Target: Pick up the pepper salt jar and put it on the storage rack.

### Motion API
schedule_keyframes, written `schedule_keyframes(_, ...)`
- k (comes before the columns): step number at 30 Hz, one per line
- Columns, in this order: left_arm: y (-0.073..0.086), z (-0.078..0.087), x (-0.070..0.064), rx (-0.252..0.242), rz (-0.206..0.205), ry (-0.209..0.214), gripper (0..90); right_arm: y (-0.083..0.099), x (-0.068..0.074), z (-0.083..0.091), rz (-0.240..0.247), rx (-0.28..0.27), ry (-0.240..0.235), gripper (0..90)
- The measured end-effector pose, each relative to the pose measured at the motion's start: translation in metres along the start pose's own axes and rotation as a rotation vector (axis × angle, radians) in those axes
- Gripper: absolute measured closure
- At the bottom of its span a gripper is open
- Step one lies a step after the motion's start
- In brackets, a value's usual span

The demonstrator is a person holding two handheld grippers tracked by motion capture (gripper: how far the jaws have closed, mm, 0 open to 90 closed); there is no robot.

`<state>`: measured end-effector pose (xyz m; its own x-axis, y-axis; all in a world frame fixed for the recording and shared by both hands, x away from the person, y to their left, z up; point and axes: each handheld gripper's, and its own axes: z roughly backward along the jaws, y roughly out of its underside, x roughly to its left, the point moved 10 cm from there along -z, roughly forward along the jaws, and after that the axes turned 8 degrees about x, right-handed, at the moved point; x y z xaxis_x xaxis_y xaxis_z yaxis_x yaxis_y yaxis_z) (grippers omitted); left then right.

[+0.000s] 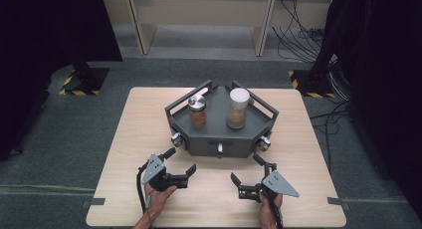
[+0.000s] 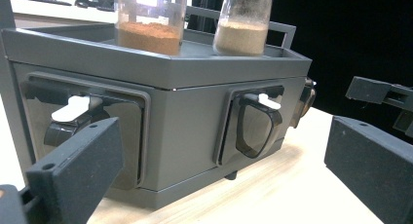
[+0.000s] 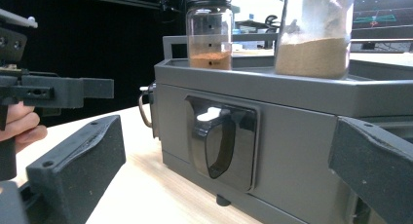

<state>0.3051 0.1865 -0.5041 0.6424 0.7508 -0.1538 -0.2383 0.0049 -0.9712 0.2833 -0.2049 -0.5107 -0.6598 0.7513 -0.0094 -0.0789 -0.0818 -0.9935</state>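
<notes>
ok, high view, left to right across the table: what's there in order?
Left gripper, held open → jar of orange-brown powder with a metal lid → taller jar of tan powder with a white lid → right gripper, held open. Both jars stand on the grey tray stand.

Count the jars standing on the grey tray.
2: a metal-lidded jar of orange-brown powder on the tray's left, a white-lidded jar of tan powder on its right.

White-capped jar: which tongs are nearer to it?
Right. The right tongs sit almost straight in front of the white-capped jar; the left tongs are off to its left, nearer the metal-lidded jar.
</notes>
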Motion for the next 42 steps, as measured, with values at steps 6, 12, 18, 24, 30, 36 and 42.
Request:
schedule_keyframes(6, -0.0002, 0.0019, 0.0000, -0.003, 0.003, -0.003, 0.2, -0.0008, -0.0014, 0.0022, -0.013, -0.004, 0.012, 0.4)
schedule_keyframes(12, -0.0030, 0.0044, -0.0018, -0.015, -0.001, 0.002, 0.2, -0.0016, -0.0024, 0.0028, -0.014, -0.003, 0.015, 0.4)
schedule_keyframes(18, -0.0031, 0.0046, -0.0019, -0.015, -0.002, 0.002, 0.2, -0.0021, -0.0025, 0.0031, -0.012, -0.003, 0.016, 0.4)
schedule_keyframes(24, -0.0033, 0.0045, -0.0024, -0.016, 0.000, 0.006, 0.2, -0.0015, -0.0046, 0.0038, -0.016, -0.001, 0.026, 0.4)
schedule_keyframes(30, -0.0029, 0.0042, -0.0026, -0.013, -0.001, 0.006, 0.2, -0.0021, -0.0061, 0.0052, -0.023, -0.008, 0.031, 0.4)
schedule_keyframes(36, -0.0027, 0.0039, -0.0028, -0.013, -0.002, 0.006, 0.3, -0.0019, -0.0069, 0.0054, -0.028, -0.005, 0.037, 0.4)
schedule_keyframes(42, -0.0030, 0.0042, -0.0028, -0.013, -0.003, 0.006, 0.3, -0.0023, -0.0071, 0.0058, -0.030, -0.007, 0.038, 0.4)
